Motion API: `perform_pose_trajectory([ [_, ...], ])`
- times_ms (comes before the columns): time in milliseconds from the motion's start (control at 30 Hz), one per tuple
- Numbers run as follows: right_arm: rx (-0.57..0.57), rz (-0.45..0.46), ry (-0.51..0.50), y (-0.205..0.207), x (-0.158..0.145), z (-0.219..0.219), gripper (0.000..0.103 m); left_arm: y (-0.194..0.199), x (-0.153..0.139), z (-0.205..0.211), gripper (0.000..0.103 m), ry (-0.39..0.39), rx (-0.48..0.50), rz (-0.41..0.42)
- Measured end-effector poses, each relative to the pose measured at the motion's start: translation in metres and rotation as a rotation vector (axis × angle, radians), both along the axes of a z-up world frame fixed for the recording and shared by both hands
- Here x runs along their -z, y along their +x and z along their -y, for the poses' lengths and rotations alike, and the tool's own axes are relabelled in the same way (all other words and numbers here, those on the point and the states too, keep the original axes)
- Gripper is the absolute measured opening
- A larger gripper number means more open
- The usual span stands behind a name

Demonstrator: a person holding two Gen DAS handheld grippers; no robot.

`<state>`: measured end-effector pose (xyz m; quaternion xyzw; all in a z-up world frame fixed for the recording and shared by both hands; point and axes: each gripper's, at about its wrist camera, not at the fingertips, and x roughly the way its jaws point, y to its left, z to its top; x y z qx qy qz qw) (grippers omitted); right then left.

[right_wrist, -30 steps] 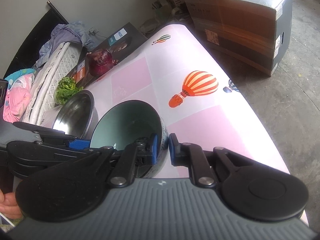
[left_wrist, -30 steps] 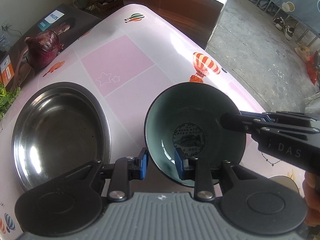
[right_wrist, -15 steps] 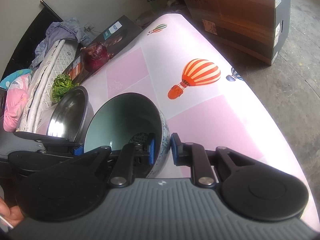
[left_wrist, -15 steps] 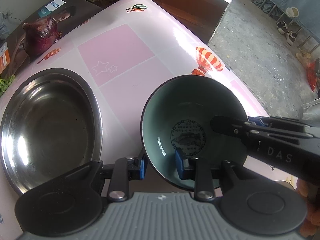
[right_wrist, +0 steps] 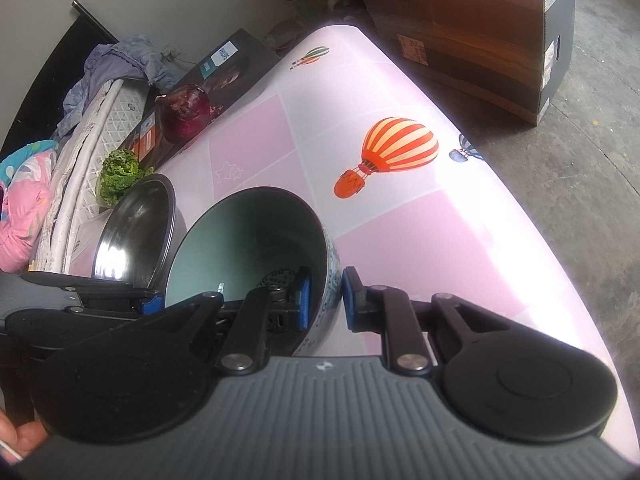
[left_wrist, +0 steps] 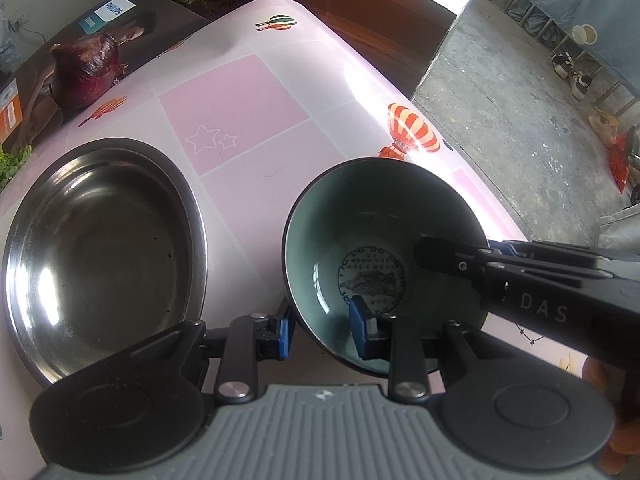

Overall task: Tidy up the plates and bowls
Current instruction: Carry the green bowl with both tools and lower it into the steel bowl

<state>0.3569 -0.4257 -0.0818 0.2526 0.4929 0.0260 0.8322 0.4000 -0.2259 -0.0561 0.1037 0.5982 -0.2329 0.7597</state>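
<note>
A teal ceramic bowl [left_wrist: 380,248] with a round printed mark inside is held between both grippers above the pink table. My left gripper [left_wrist: 320,330] is shut on its near rim, one pad inside and one outside. My right gripper [right_wrist: 324,298] is shut on the bowl's [right_wrist: 248,248] right wall and also shows in the left wrist view [left_wrist: 520,276]. A wide steel basin [left_wrist: 100,240] sits on the table to the bowl's left, and shows in the right wrist view [right_wrist: 136,228].
A red onion [left_wrist: 86,70] rests on a Philips box [left_wrist: 120,24] at the table's far left. Lettuce [right_wrist: 120,174] lies beside the basin. The table edge [left_wrist: 460,160] drops to concrete floor on the right. Cardboard boxes [right_wrist: 480,32] stand beyond.
The bowl, held by both grippers, has shifted slightly relative to the basin; the left wrist view has come closer to the basin and table. Both grips are unchanged.
</note>
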Motion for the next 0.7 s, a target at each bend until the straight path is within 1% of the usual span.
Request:
perform_pose_trajectory([
  [267,0.002,0.006,-0.008,0.000,-0.008,0.001,0.016,-0.001,-0.006,-0.003,0.029,-0.018,-0.005,0.002],
  [700,-0.024,0.037,-0.024,0.007,-0.034,-0.015,0.016,0.003,-0.032,-0.025,0.030,-0.048,-0.048,0.038],
])
